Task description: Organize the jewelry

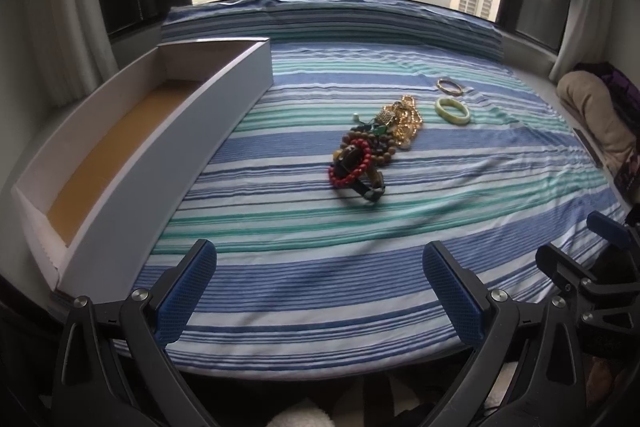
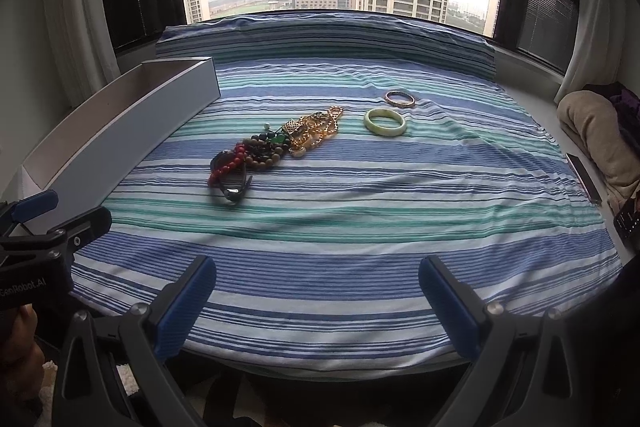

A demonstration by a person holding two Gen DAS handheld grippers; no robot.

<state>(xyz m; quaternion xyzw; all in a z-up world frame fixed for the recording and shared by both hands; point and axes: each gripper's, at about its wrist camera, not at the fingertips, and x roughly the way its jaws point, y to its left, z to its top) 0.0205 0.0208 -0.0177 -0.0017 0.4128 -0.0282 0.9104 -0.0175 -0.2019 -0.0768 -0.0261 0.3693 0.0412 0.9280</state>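
Observation:
A tangled pile of jewelry [image 1: 374,143] lies mid-bed: red bead bracelet [image 1: 352,163], brown bead strands, gold chains [image 1: 408,121], a dark watch. A pale green bangle [image 1: 453,111] and a thin gold bangle [image 1: 450,85] lie apart to its right. A long white open box [image 1: 132,147] with a tan floor stands at the left, empty. My left gripper [image 1: 320,291] is open, near the bed's front edge. In the right wrist view the pile [image 2: 276,147], green bangle [image 2: 385,122], gold bangle [image 2: 399,97] and box [image 2: 132,123] show. My right gripper [image 2: 318,293] is open and empty.
The bed wears a blue, green and white striped sheet [image 1: 320,239], with a striped bolster [image 1: 332,23] along the window. A beige bundle [image 1: 596,115] and dark things lie at the right edge. The other gripper shows at the left in the right wrist view [image 2: 44,231].

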